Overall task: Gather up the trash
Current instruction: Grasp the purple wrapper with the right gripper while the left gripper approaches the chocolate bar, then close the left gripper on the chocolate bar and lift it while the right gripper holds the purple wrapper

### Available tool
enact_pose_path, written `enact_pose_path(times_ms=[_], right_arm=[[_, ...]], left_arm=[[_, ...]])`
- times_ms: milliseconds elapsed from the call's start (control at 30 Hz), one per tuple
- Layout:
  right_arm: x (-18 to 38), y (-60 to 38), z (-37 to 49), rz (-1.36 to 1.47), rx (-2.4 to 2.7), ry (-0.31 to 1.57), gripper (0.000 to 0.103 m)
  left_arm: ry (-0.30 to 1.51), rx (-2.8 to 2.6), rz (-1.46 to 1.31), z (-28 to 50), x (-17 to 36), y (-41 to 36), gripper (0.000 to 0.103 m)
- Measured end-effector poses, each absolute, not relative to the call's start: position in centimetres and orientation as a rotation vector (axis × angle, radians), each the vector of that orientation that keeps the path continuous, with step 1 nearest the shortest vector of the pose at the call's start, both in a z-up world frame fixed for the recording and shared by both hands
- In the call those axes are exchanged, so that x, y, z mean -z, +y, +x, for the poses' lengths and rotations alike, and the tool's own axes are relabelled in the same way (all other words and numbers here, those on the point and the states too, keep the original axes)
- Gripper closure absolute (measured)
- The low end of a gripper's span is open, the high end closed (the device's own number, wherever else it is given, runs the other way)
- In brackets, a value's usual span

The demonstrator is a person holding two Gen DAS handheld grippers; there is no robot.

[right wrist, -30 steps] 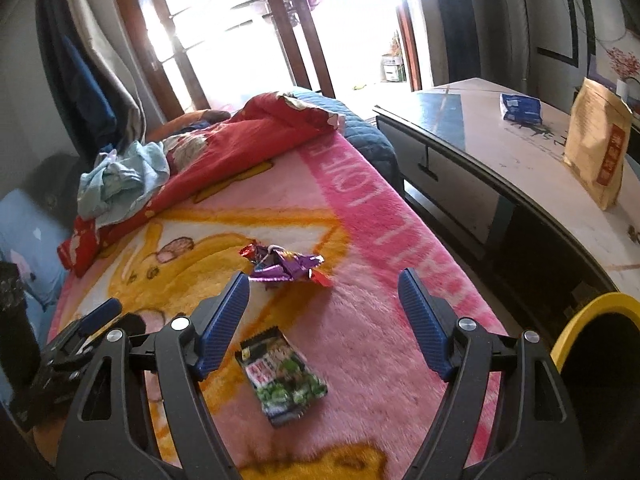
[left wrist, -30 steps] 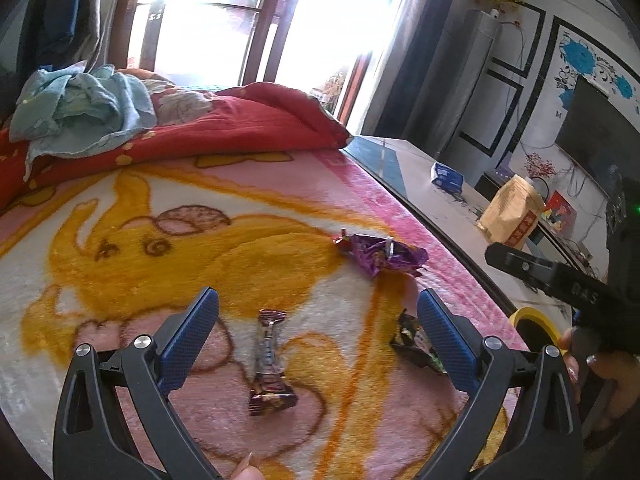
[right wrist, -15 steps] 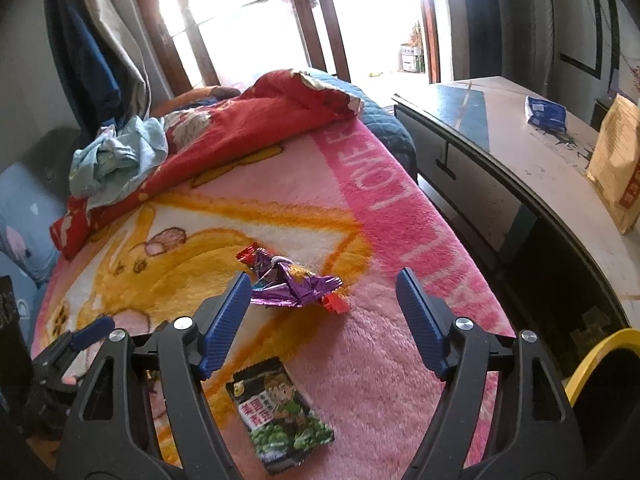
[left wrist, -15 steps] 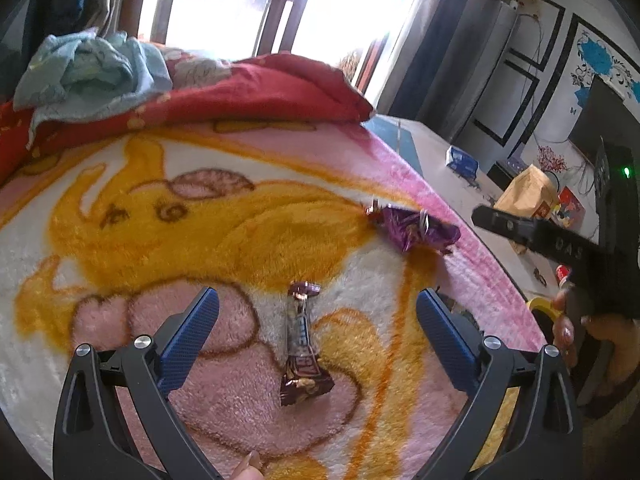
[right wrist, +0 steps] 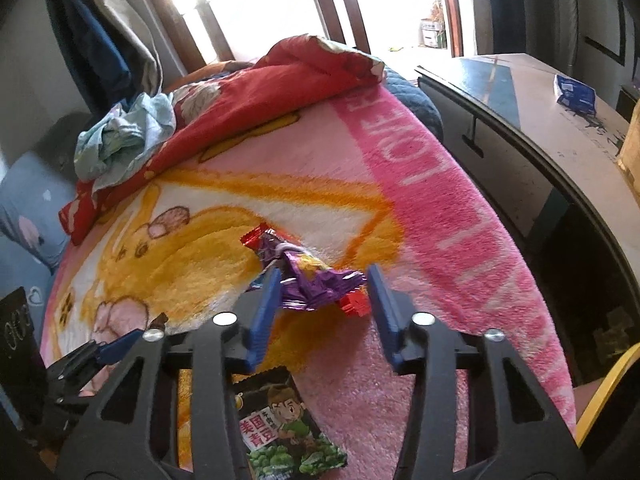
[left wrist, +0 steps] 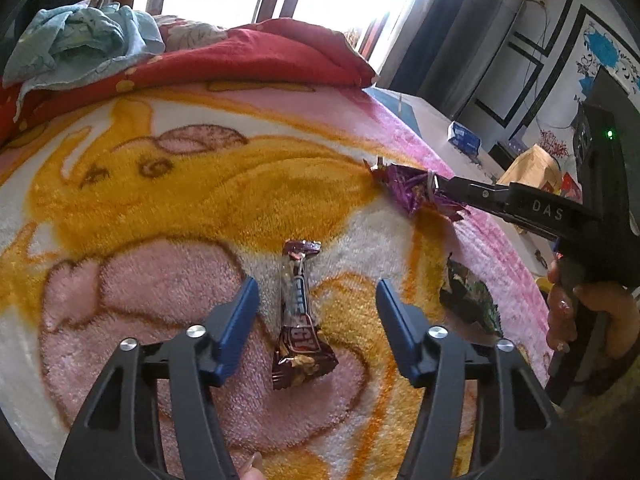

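On the pink and yellow blanket (left wrist: 168, 208) lies a brown candy bar wrapper (left wrist: 298, 320), lengthwise between the jaws of my left gripper (left wrist: 316, 282). Those jaws are closing, with a gap left on both sides of the wrapper. A crumpled purple wrapper (right wrist: 308, 280) with red ends sits between the jaws of my right gripper (right wrist: 324, 270), which are closing too; the left pad touches it and the right pad is just short of it. In the left wrist view the right gripper (left wrist: 440, 186) reaches the purple wrapper (left wrist: 412, 192) from the right. A green pea snack packet (right wrist: 288, 432) lies flat under the right gripper.
A red quilt (right wrist: 280, 92) and a light blue cloth (right wrist: 124, 136) are bunched at the blanket's far end. A long table (right wrist: 532, 120) runs along the right with a blue packet (right wrist: 574, 94) and a brown bag (left wrist: 528, 168). A yellow rim (right wrist: 608, 392) shows low right.
Both grippers have come down and forward over the blanket. The left jaws narrowed around the brown wrapper, and the right jaws narrowed around the purple wrapper.
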State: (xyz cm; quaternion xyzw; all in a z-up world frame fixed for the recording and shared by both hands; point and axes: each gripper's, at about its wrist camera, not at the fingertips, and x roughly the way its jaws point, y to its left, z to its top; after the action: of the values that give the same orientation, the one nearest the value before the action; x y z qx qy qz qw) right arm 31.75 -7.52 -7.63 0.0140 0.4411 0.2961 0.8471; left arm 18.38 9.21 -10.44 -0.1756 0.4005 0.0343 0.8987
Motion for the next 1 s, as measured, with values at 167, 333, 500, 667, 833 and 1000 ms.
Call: enact_pose_path(times_ms=[167,333,500,667,833,1000], right_arm=[[7.5,-7.4,31.0,0.019,-0.641,0.916,0.08],[6.9,-7.2,29.7,-0.003,-0.655,0.891,0.084],[6.3,-7.5,28.1,0.007,-0.672,0.876,0.086],[6.1,-8.0,26.7,0.036,-0.683,0.879,0.086],[5.9,-8.7,25.4,0.058,-0.683,0.877,0.086],[5.8,-9.7,24.5,0.074,-0.672,0.873,0.086]], left_arm=[[0.835,-0.077,-0.356,18.4,10.6,9.1,0.053],[0.845,-0.084,-0.345,18.3,10.7,9.0,0.066],[0.854,-0.077,-0.346,18.1,10.9,9.1,0.08],[0.854,-0.062,-0.36,17.9,10.8,9.1,0.084],[0.848,-0.033,-0.363,17.8,10.4,8.3,0.085],[0.83,-0.005,-0.352,17.8,9.6,7.3,0.085]])
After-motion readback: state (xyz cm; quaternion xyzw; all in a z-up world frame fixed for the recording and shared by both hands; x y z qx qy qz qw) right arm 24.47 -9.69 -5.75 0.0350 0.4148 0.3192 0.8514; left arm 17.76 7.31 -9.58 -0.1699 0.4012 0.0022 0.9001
